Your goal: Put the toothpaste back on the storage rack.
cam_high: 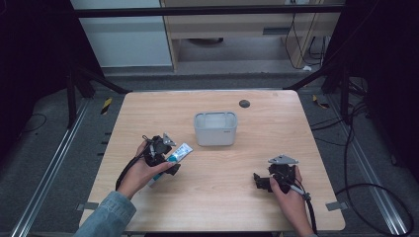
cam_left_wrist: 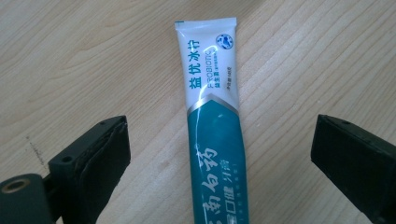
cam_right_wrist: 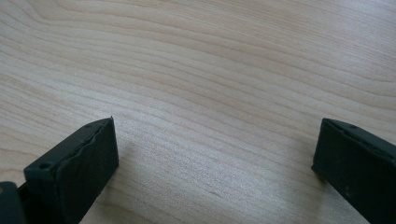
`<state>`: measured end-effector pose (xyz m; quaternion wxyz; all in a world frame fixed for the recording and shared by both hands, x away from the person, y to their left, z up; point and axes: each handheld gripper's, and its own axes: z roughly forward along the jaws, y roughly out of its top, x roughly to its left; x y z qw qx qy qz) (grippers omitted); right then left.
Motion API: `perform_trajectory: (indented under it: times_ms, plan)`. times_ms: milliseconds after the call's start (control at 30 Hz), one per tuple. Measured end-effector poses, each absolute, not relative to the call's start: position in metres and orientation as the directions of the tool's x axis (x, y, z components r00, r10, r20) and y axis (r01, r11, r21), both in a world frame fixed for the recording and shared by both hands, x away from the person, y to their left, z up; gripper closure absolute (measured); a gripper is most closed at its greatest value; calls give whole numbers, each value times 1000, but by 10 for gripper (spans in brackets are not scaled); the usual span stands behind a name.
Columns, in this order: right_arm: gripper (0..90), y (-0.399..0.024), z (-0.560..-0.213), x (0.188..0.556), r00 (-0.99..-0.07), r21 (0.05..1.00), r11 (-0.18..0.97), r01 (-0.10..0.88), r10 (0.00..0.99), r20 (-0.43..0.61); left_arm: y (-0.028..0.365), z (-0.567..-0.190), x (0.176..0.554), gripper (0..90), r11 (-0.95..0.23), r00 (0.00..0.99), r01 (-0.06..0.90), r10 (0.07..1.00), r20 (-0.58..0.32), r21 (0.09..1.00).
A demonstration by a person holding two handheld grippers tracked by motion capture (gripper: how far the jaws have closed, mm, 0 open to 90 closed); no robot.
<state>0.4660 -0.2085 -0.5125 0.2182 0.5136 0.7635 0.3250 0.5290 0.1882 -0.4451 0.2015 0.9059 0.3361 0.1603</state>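
Both jaws of the left gripper stand wide, straddling the toothpaste tube, its cap cut off.

The table is seen whole from above and in front by the high view. Its wood is viewed closely, downward, along the jaws in each gripper view; that tabletop is shared.

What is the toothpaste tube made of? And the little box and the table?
The toothpaste tube looks like soft, glossy plastic: light glints along it and its end is crimped flat. The box seems to be matte, cloudy grey plastic with rounded corners. The table looks like pale wood, or a wood-print top; grain lines run across it.
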Motion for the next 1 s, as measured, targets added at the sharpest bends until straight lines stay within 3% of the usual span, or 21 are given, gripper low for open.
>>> perform_trajectory:
  times_ms: [133,567,800,1000]
  plan:
    - [3,-208,-513,466,-377,720,261,643,926,1,186,-445,536,75,-715,733,549,660,162,432]
    - [3,-208,-512,466,-377,720,261,643,926,1,178,-447,551,295,-730,743,570,654,142,378]
    - [3,-208,-512,466,-377,720,261,643,926,1,175,-454,557,358,-736,744,584,654,137,343]
    - [3,-208,-512,466,-377,720,261,643,926,1,172,-457,563,474,-736,750,589,652,115,333]
